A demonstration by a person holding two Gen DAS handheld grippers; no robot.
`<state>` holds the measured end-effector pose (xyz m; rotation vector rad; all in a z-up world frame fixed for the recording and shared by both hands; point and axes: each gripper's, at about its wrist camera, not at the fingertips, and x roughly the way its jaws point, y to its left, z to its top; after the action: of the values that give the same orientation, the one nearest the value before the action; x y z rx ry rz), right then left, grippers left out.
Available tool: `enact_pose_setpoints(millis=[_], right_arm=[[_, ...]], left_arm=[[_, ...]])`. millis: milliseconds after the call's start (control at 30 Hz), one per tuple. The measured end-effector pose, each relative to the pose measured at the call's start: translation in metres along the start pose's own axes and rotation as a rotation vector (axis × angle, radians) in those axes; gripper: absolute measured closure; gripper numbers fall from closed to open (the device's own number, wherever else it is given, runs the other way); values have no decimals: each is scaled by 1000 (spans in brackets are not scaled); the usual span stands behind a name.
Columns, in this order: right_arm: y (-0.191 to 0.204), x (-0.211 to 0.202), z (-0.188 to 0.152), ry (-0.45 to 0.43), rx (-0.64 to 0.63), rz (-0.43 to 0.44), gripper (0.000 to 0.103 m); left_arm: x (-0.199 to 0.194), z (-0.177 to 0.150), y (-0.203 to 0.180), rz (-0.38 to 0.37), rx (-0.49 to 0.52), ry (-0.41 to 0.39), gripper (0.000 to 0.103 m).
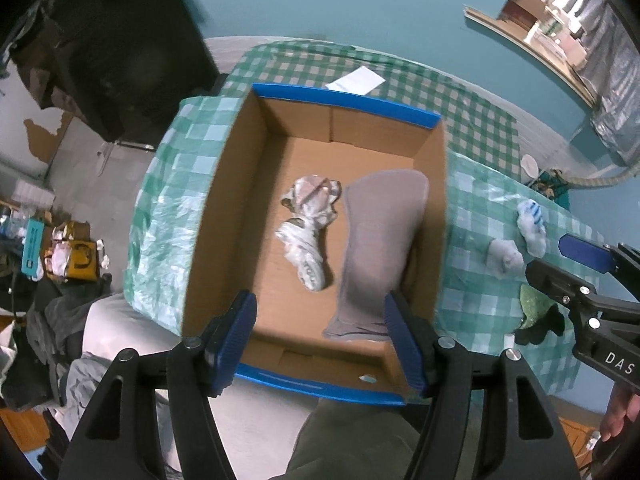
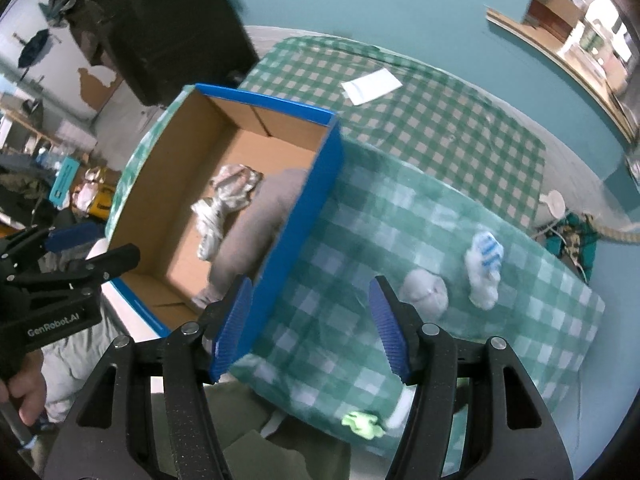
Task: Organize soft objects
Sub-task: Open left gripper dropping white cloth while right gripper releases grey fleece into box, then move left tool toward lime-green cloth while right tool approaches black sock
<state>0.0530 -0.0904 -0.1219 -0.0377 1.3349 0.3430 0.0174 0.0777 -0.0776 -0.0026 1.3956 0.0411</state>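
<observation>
The left gripper [image 1: 322,344] hangs over the cardboard box [image 1: 224,216], fingers spread and holding nothing; a grey sock [image 1: 376,240] and a pale bundle [image 1: 308,228] lie inside. The right gripper [image 2: 310,328], also spread and empty, hovers above the checked cloth [image 2: 360,240], near a blue-striped sock [image 2: 485,270] and grey roll [image 2: 426,292]

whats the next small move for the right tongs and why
Probably ease the right tongs forward to the grey sock on the cloth. They are open and empty, the sock lies nearest ahead of them, and the box already holds two soft items while socks remain outside.
</observation>
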Motion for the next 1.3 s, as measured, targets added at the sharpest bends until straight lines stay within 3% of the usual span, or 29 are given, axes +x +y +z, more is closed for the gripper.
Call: enact_pose_setpoints(millis=[500,767,1300], right_arm=[[-63,-19,-49,0,155,-26,41],[-98,-23,-78,8,244,-43,35],[-157,-13,-125,65,360,-59,35]], left_arm=[[-2,-10,-65,-36,146,8,36],[4,-21,-104,-47,230,36,35],[38,-49,-152,-40,245,129,32]])
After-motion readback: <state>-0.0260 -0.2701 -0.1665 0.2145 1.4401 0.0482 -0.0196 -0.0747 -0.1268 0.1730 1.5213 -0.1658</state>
